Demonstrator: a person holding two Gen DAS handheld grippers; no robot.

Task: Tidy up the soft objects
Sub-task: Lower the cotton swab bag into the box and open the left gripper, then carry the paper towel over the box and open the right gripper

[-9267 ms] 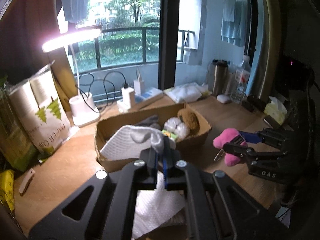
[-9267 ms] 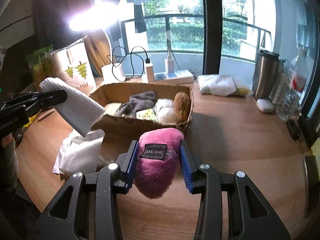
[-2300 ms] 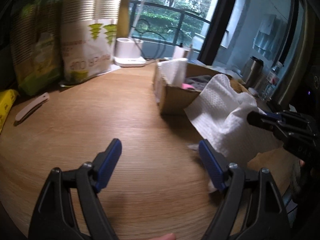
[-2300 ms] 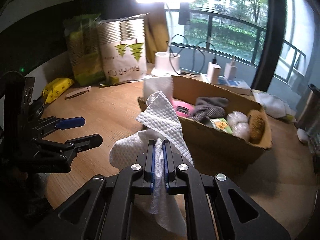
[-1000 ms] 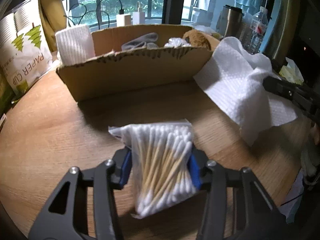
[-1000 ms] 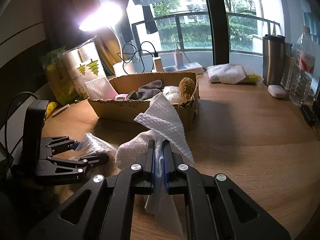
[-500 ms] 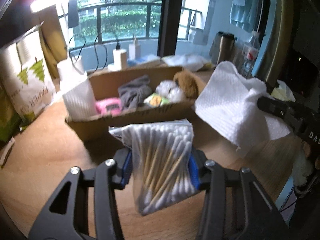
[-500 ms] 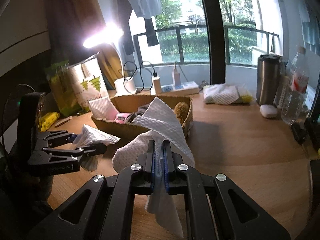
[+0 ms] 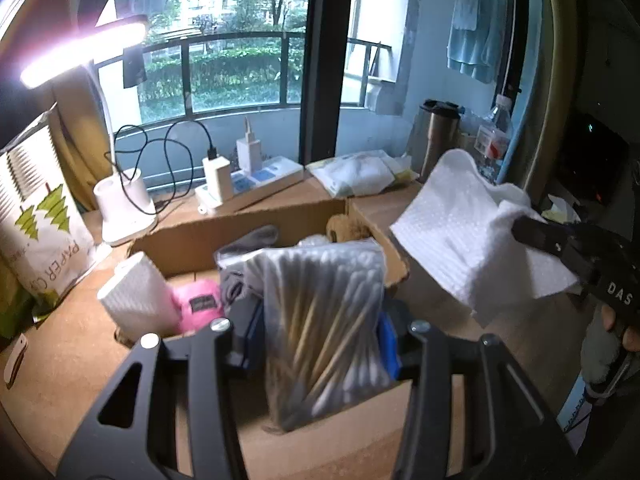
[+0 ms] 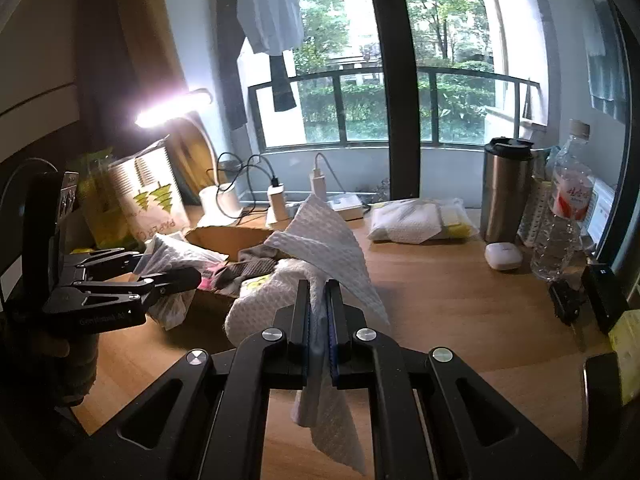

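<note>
The left gripper (image 9: 320, 332) clamps a bag of cotton swabs (image 9: 320, 320) and the right gripper (image 10: 318, 320) pinches a white cloth (image 10: 320, 256); each should clear the cardboard box (image 9: 240, 228) wall just ahead before letting go

One cardboard box (image 9: 280, 224) sits on a wooden desk (image 10: 460, 320), holding one pink plush item (image 9: 198, 304), one folded white cloth (image 9: 136, 292), one grey cloth (image 9: 252, 240) and one brown fuzzy item (image 9: 346, 226). Two grippers are in view, the left gripper (image 9: 320, 336) carrying one bag of cotton swabs (image 9: 320, 312) and the right gripper (image 10: 319, 320) one white paper towel (image 10: 320, 248). Behind stand one lit desk lamp (image 9: 80, 48), one steel tumbler (image 10: 506, 188), one water bottle (image 10: 564, 216), one power strip (image 9: 256, 186) with two chargers plugged in, and one pack of paper cups (image 9: 40, 220).
</note>
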